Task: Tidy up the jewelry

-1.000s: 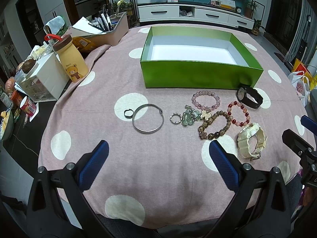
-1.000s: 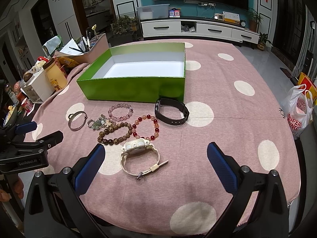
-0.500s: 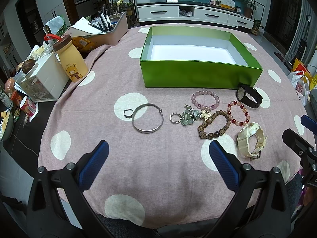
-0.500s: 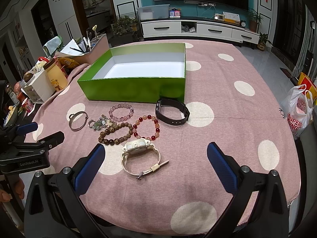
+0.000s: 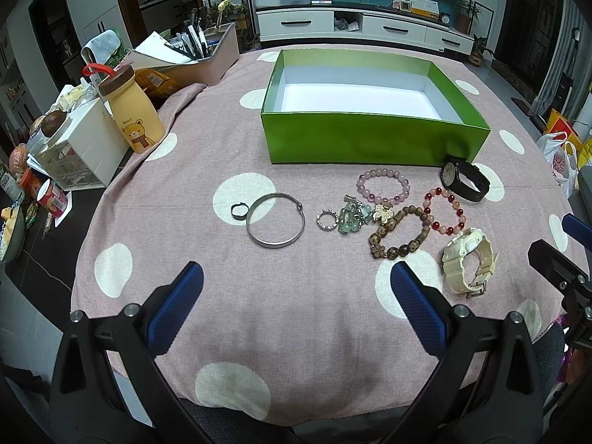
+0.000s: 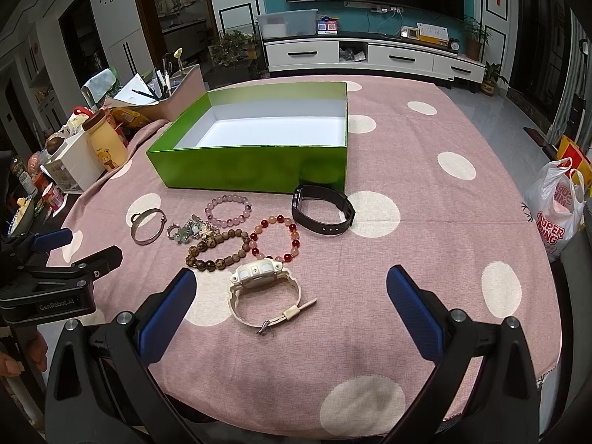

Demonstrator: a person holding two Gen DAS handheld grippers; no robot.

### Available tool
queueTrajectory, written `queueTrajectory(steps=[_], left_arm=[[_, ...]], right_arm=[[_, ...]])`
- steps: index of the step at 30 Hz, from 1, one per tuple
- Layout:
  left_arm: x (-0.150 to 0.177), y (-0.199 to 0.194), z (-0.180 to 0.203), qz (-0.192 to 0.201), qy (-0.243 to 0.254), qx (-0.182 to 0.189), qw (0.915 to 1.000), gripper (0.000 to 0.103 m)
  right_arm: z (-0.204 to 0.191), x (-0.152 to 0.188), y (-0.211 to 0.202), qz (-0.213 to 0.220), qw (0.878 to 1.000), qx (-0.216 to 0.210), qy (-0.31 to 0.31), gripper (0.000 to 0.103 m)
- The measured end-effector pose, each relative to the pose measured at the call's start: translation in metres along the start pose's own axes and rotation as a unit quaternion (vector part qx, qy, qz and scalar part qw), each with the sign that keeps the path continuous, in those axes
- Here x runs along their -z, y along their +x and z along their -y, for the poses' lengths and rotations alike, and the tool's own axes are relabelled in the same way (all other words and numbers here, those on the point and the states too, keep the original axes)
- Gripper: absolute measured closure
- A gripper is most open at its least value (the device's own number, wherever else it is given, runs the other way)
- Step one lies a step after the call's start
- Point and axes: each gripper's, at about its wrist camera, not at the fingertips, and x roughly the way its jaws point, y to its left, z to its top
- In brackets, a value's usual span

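light: even indoor, overhead | shadows: soft | focus: sharp centre | edges: fisheye bend, dark vignette corners

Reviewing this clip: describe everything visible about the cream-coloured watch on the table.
The cream watch is a chunky digital-style piece, apparently resin or plastic, with a thick ridged case and wide strap. It lies on the pink dotted tablecloth, partly over a white dot, strap buckled into a loop with the free end and metal buckle sticking out. Its case sits right beside the red bead bracelet, possibly touching. Neither gripper touches it.
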Motion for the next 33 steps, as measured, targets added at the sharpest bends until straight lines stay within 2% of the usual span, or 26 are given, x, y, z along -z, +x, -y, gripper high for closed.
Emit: queueTrajectory(steps=[17, 25, 33], left_arm=[[0.000, 0.000, 0.001, 0.000, -0.002, 0.002, 1.0000, 0.002], [0.002, 0.003, -0.019, 0.007, -0.061, 0.057, 0.9965, 0.002], [0.014, 0.017, -0.040, 0.010, -0.092, 0.075, 0.9929, 0.002]], right_arm=[[0.000, 0.000, 0.000, 0.002, 1.000, -0.001, 0.000, 0.001], [0.004, -0.006, -0.013, 0.021, 0.999, -0.039, 0.008, 0.001], [0.018, 0.006, -0.003, 0.012, 0.998, -0.060, 0.003, 0.001]])
